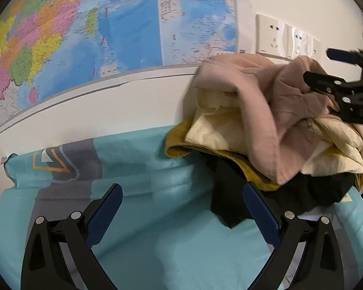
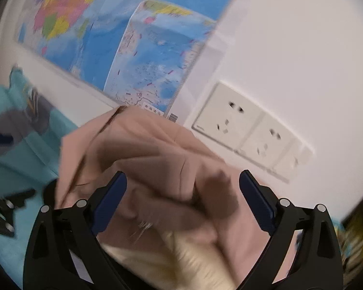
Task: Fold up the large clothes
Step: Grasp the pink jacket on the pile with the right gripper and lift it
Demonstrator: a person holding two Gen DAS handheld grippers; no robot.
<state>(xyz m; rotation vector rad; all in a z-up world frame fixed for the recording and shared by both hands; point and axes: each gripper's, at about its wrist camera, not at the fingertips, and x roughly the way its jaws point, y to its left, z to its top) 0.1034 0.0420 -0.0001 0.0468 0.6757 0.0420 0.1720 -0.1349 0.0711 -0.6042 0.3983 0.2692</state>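
A crumpled pink garment with a cream lining (image 1: 261,111) lies on top of a pile of clothes, with a mustard piece (image 1: 179,145) and a black piece (image 1: 232,193) under it, at the right of a teal bed sheet (image 1: 142,169). My left gripper (image 1: 182,198) is open and empty, low over the sheet just left of the pile. My right gripper (image 2: 182,188) is open with its fingers to either side of the pink garment (image 2: 157,149); it also shows in the left wrist view (image 1: 317,65), reaching in from the right above the pile.
A white wall with two coloured maps (image 1: 84,31) runs behind the bed. Wall sockets (image 1: 273,33) sit right of the maps, just above the pile. The left gripper shows at the left edge of the right wrist view (image 2: 2,140).
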